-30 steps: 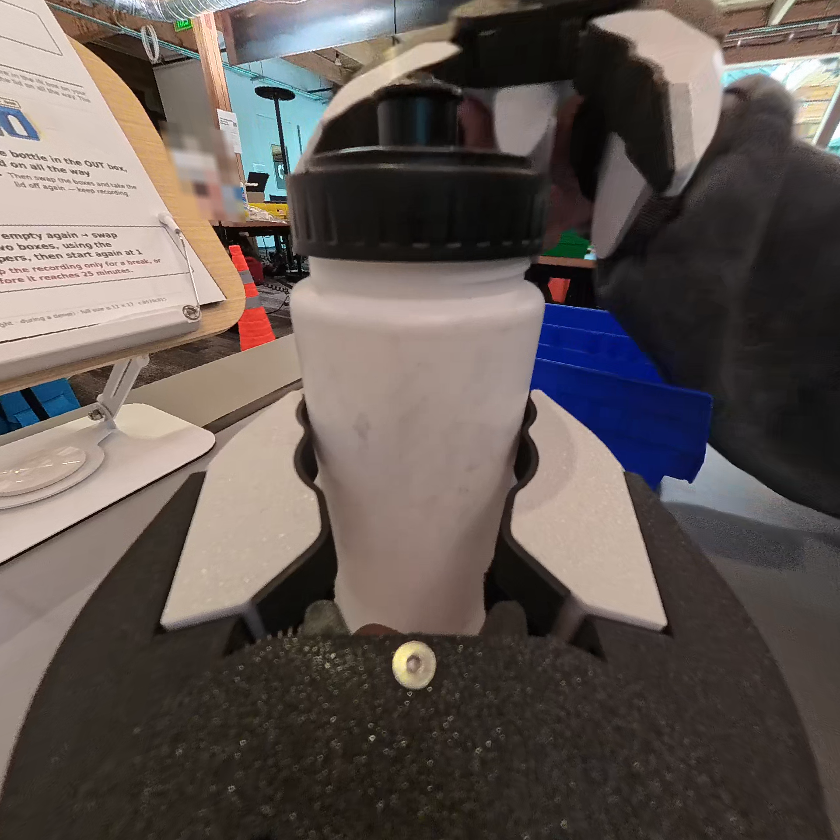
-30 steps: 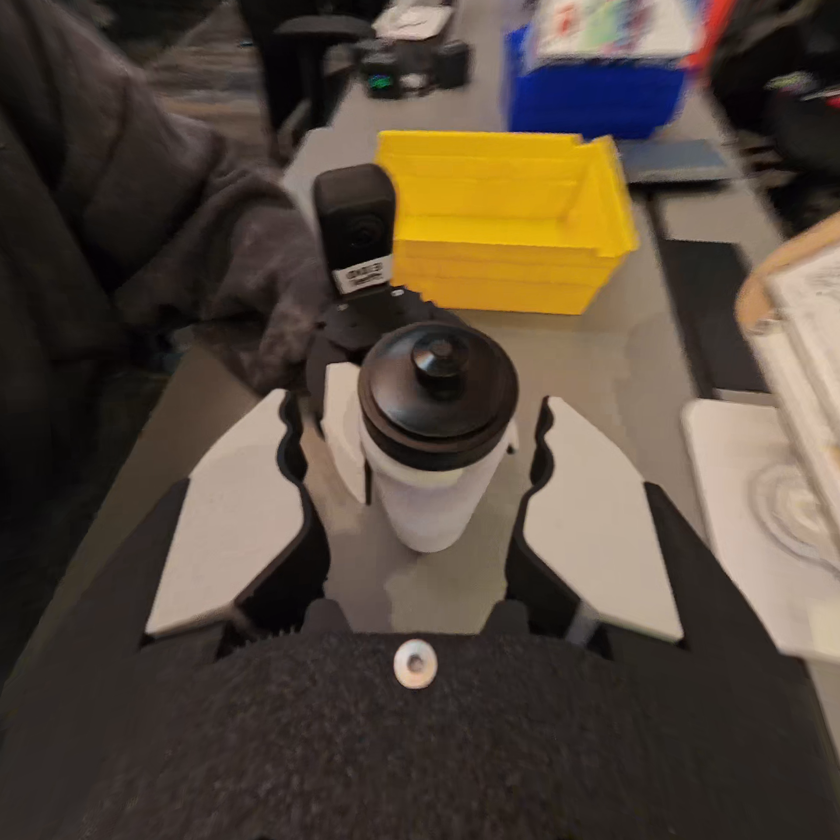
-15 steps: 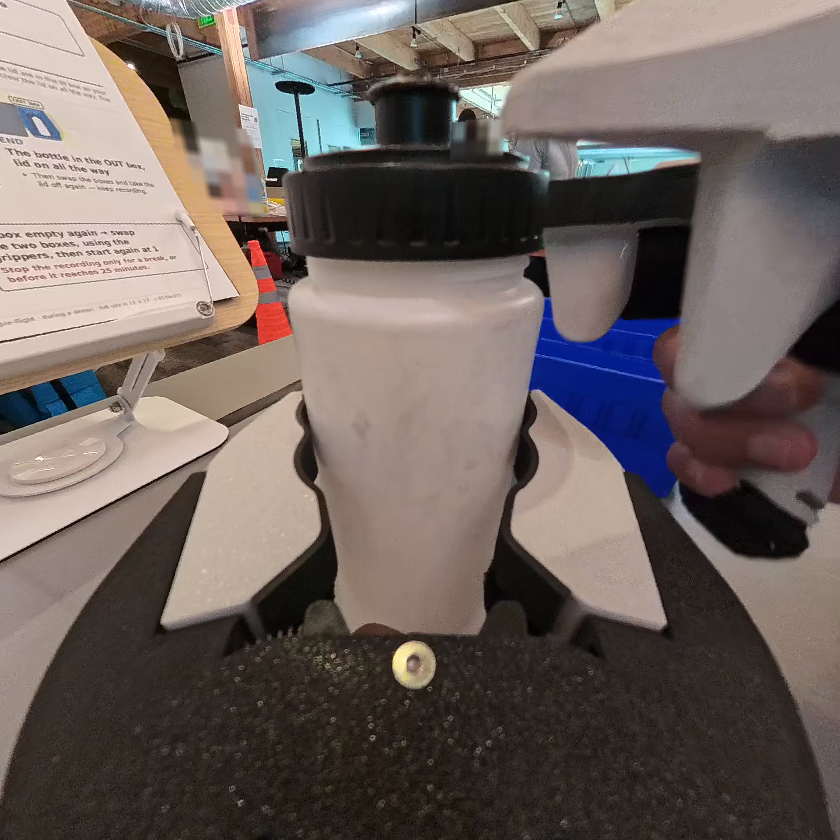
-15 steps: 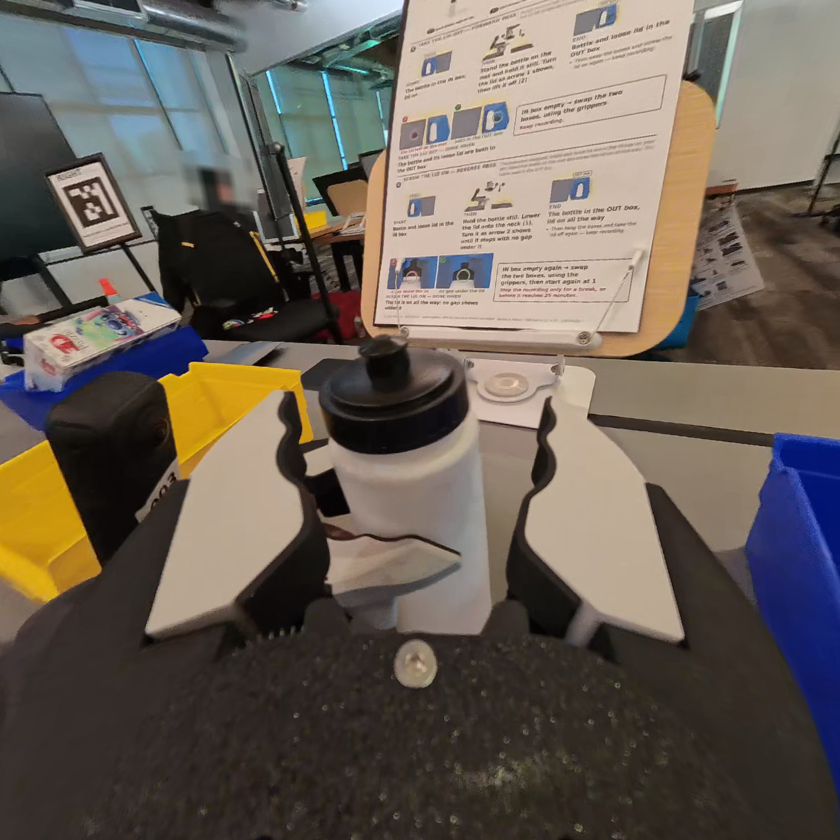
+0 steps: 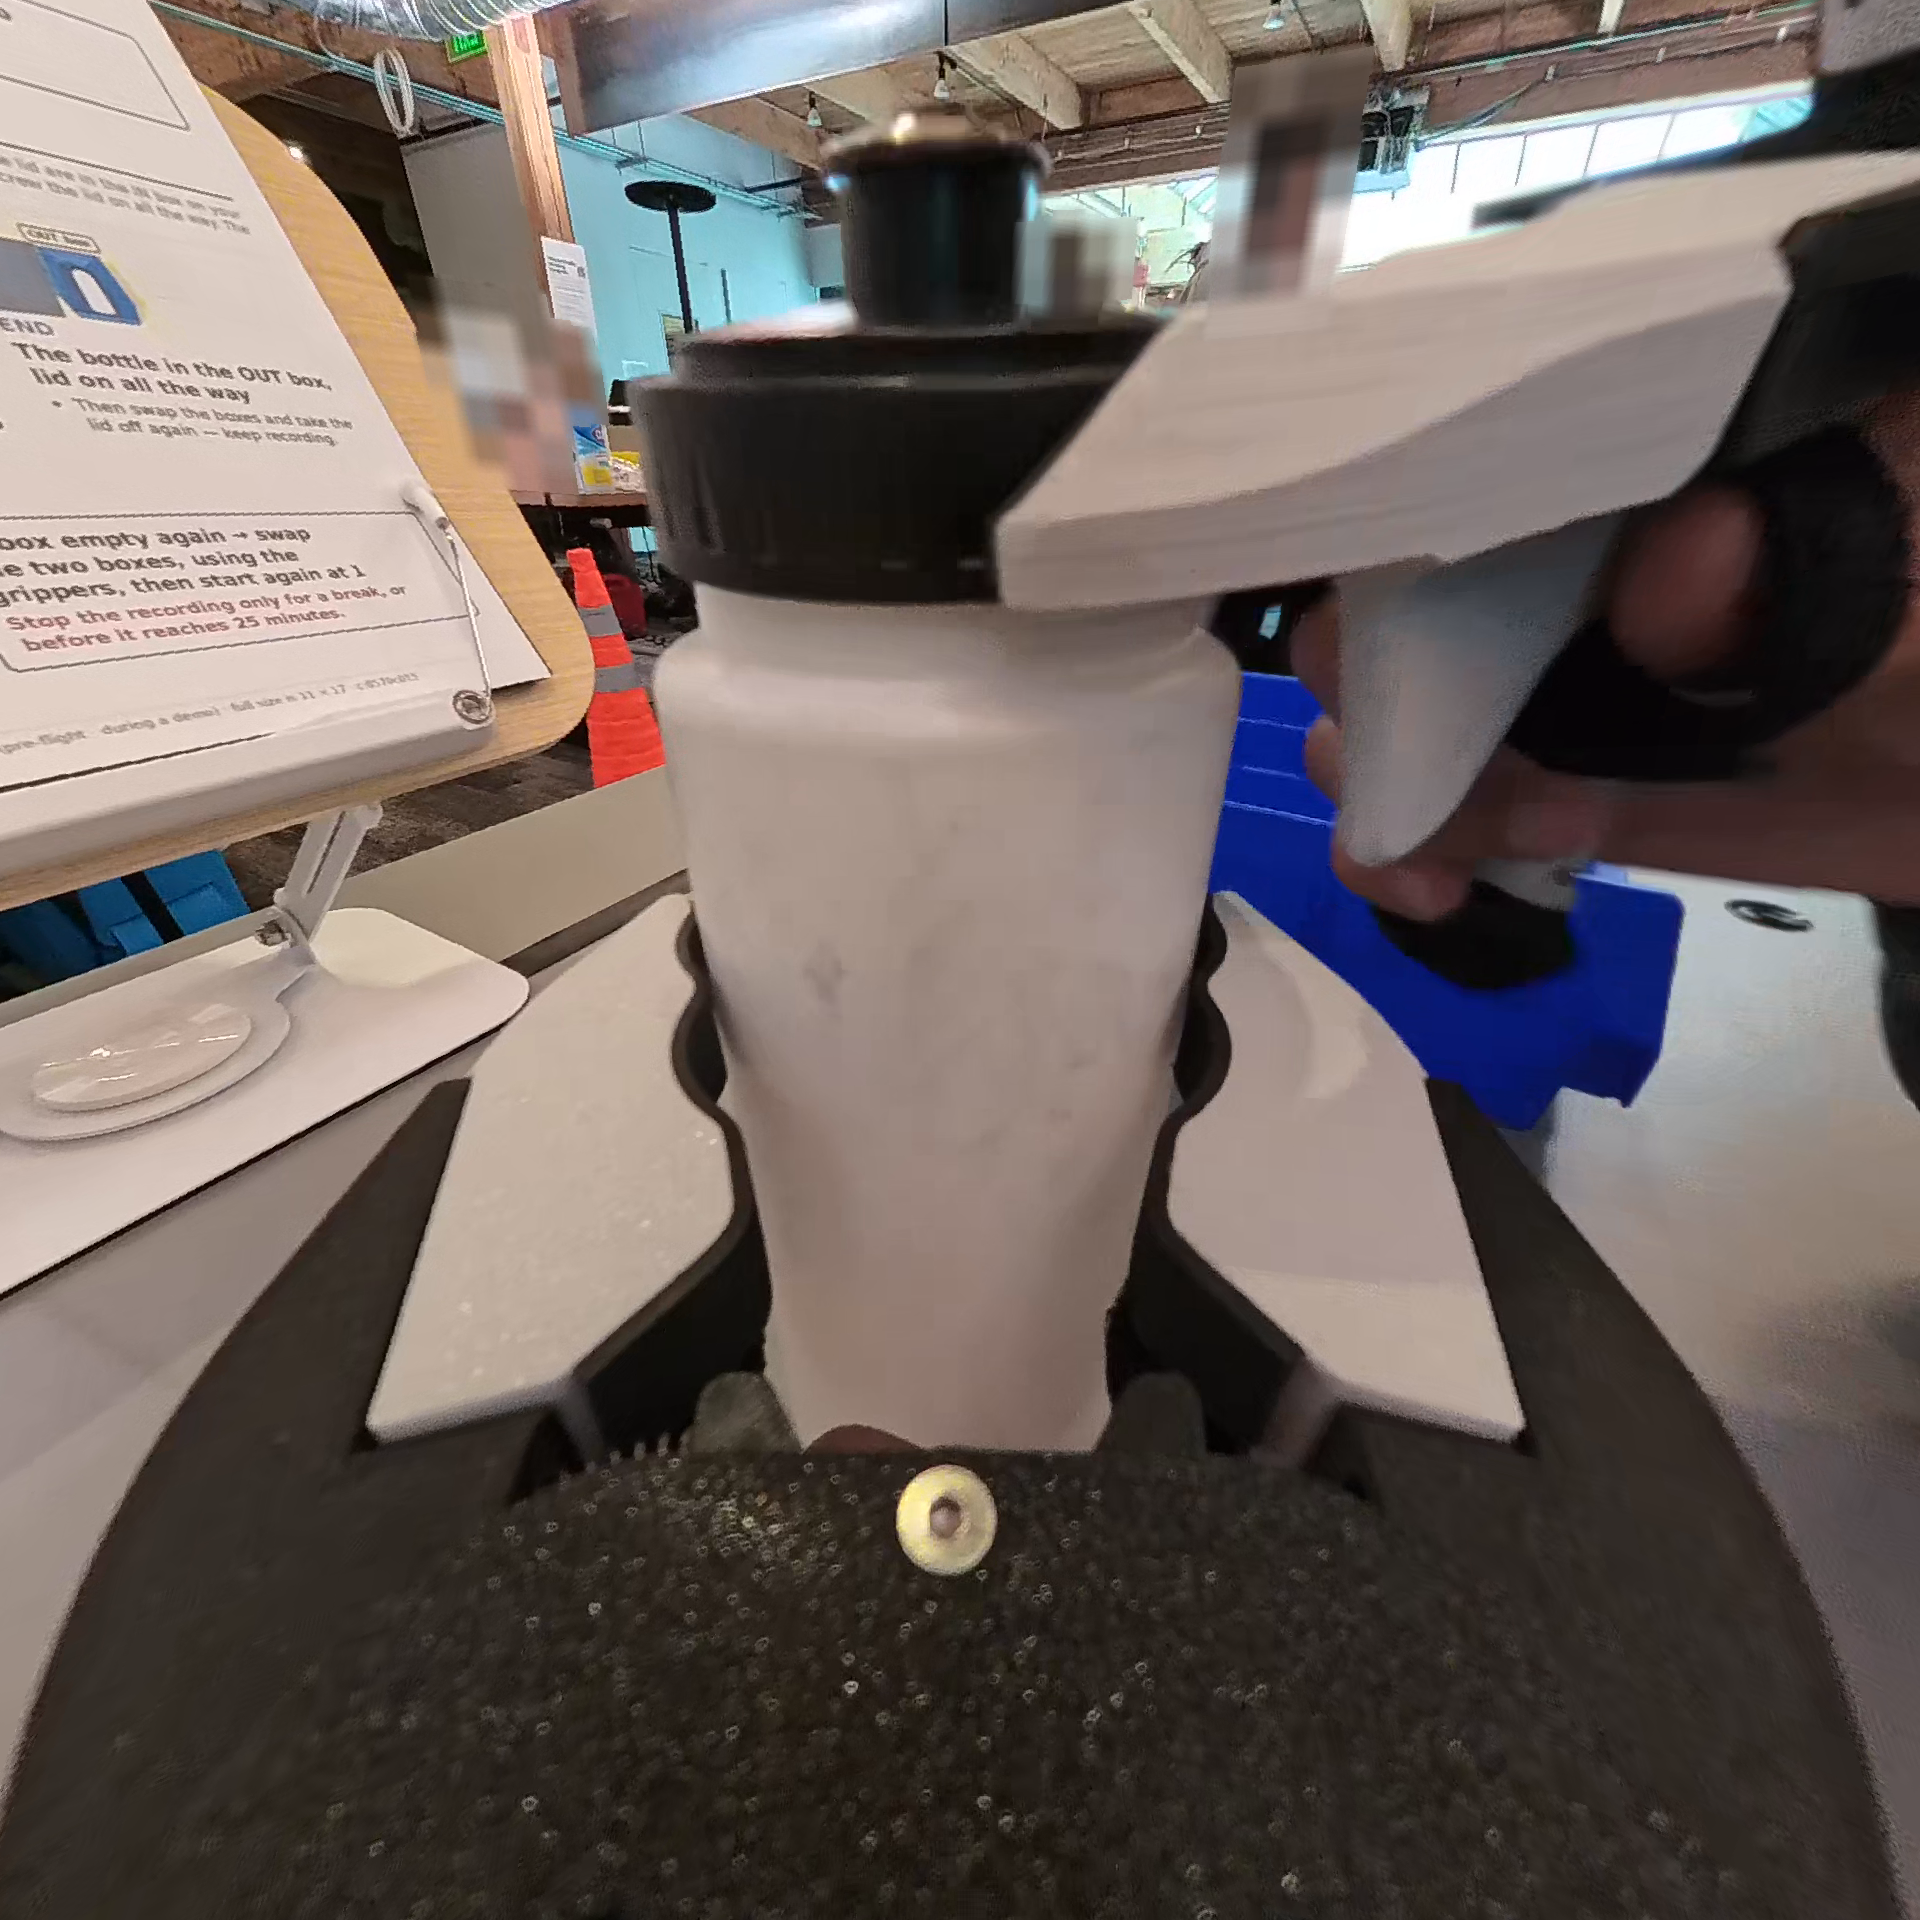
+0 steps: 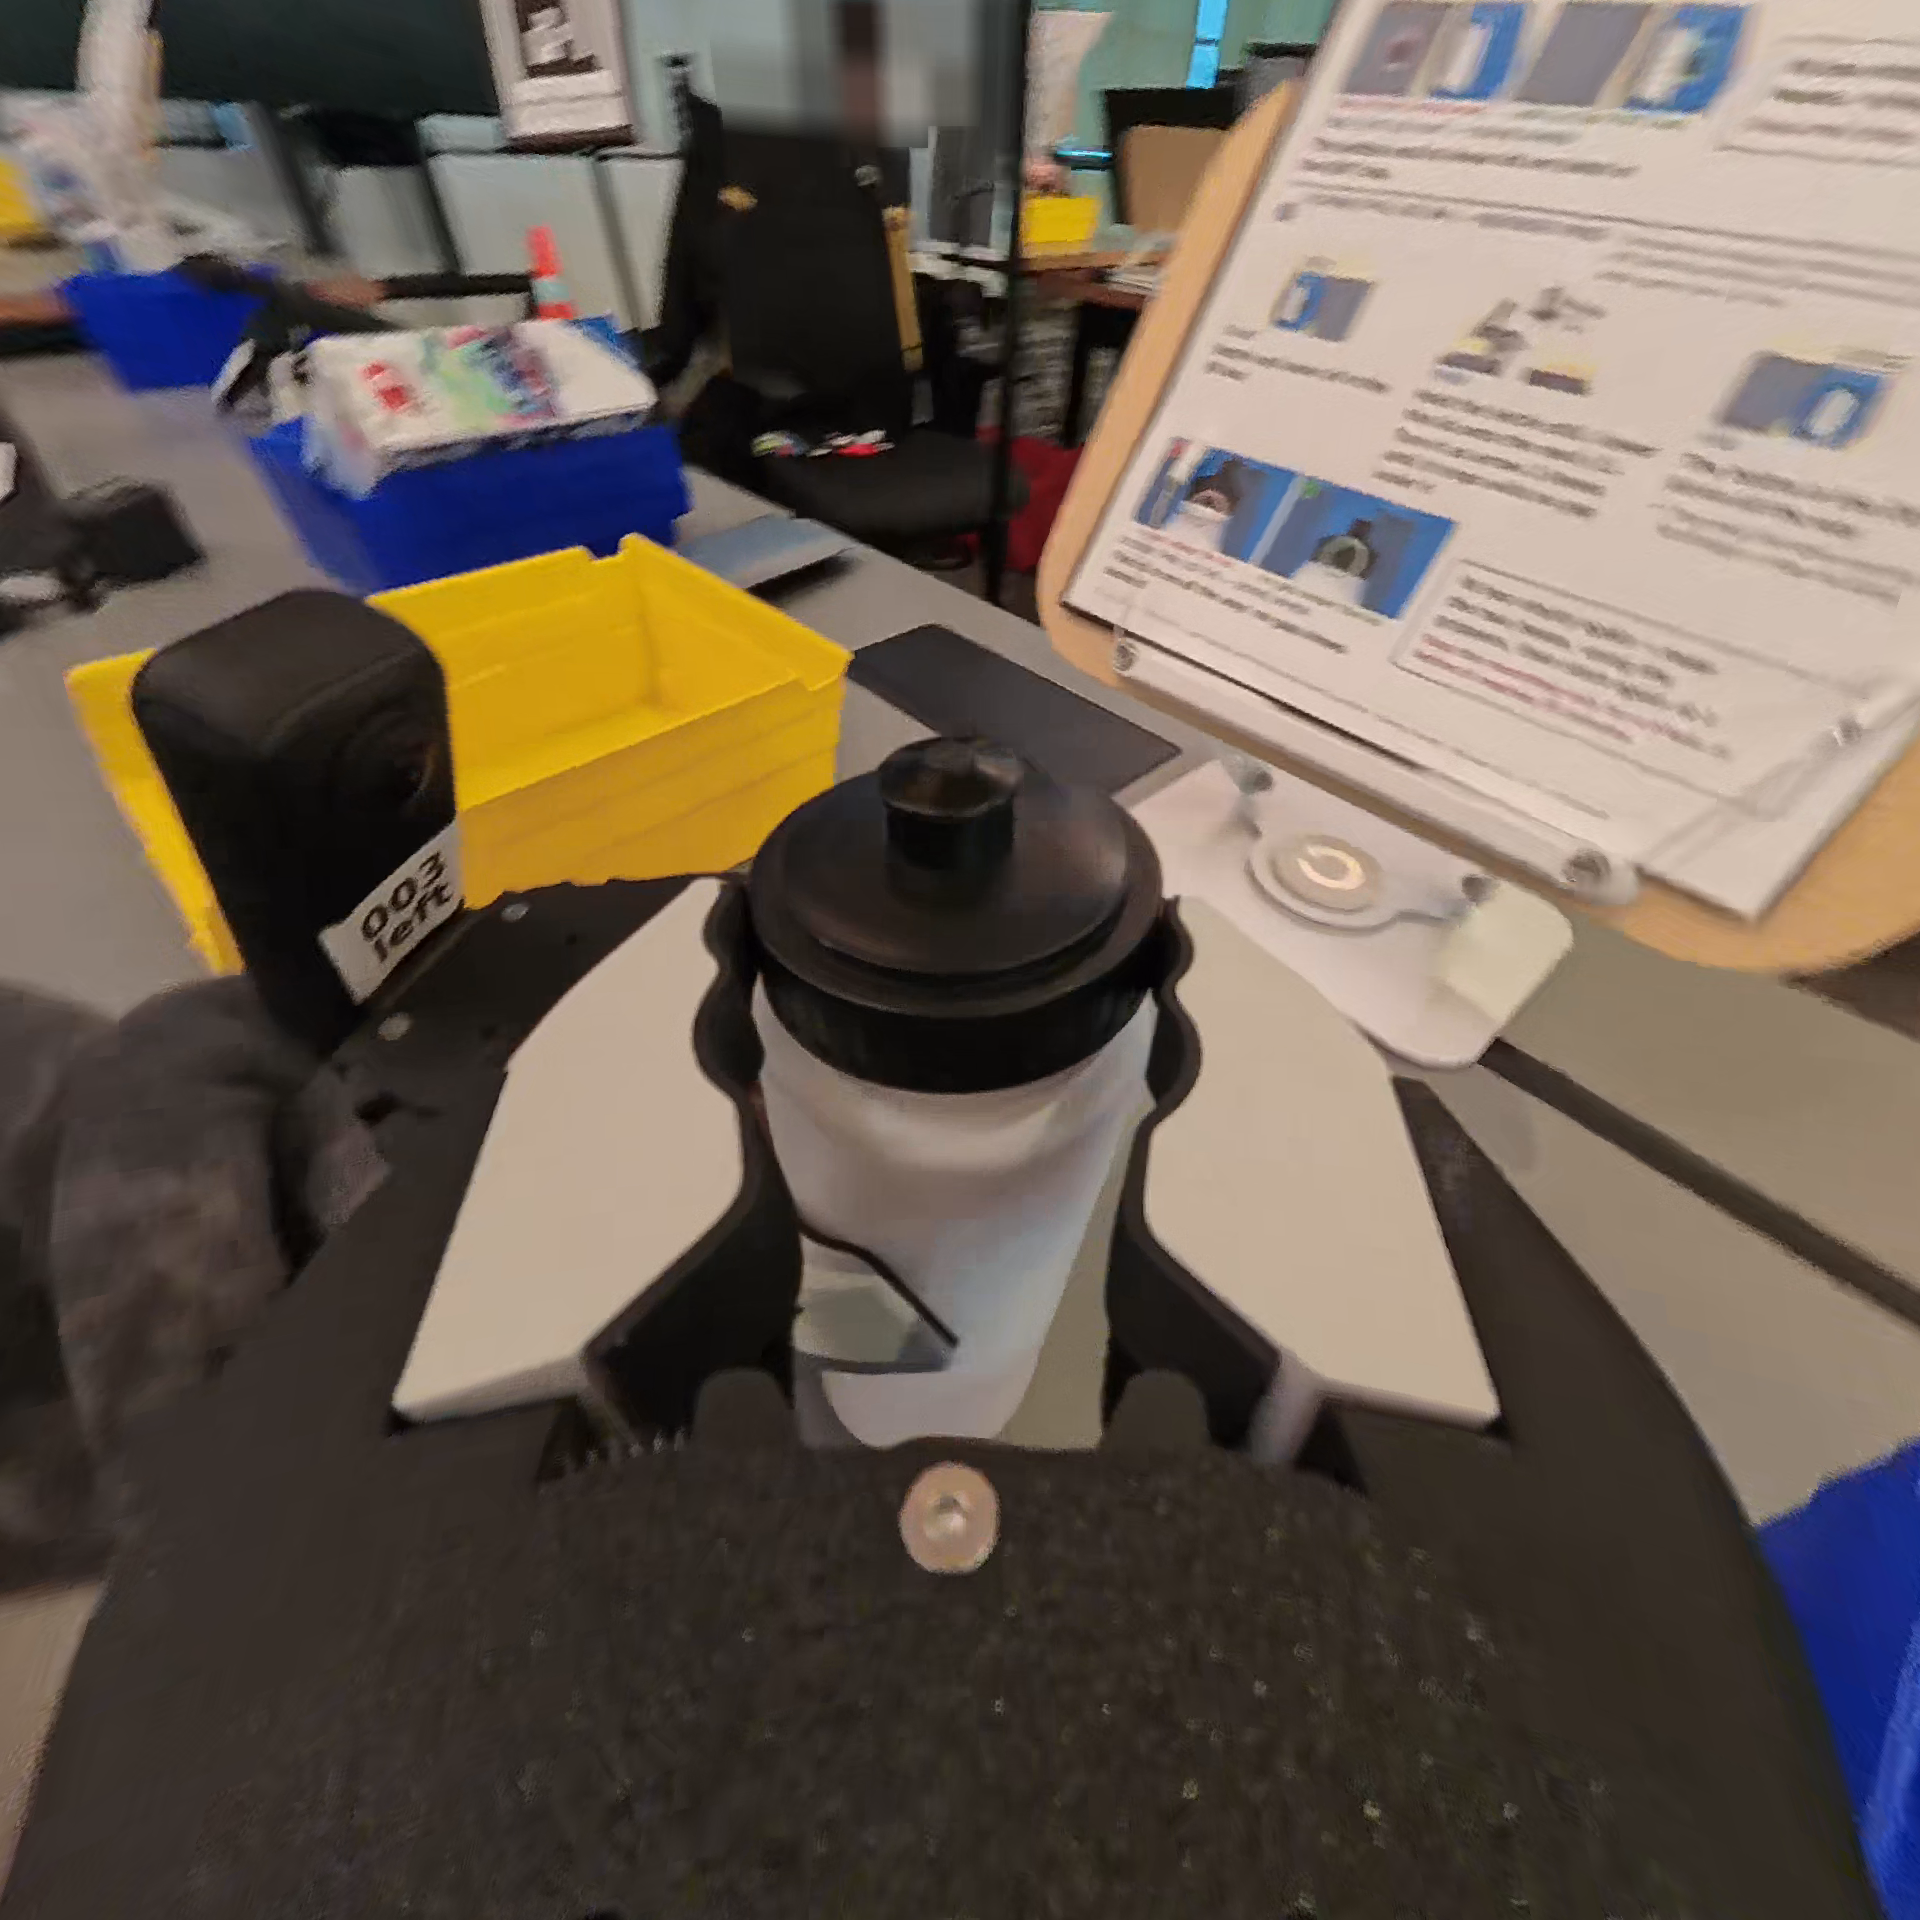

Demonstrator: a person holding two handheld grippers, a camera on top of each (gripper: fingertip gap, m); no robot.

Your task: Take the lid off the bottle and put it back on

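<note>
A white bottle with a black screw lid stands upright on the grey table. My left gripper is shut on the bottle's body, one pad on each side. My right gripper reaches in at lid height, and its two pads touch opposite sides of the lid, shut on it. The bottle's body shows below the lid. In the left wrist view one right finger lies across the lid's right side, with the holding hand behind it. The picture is blurred by motion.
A sheet of instructions on a wooden stand stands to the left of the bottle, and it also shows in the right wrist view. A blue bin sits behind on the right. An empty yellow bin and a blue bin holding packets lie beyond.
My right gripper swung from above the bottle down to lid height, moved in and closed on the lid. My left gripper kept hold of the bottle in the same place.
</note>
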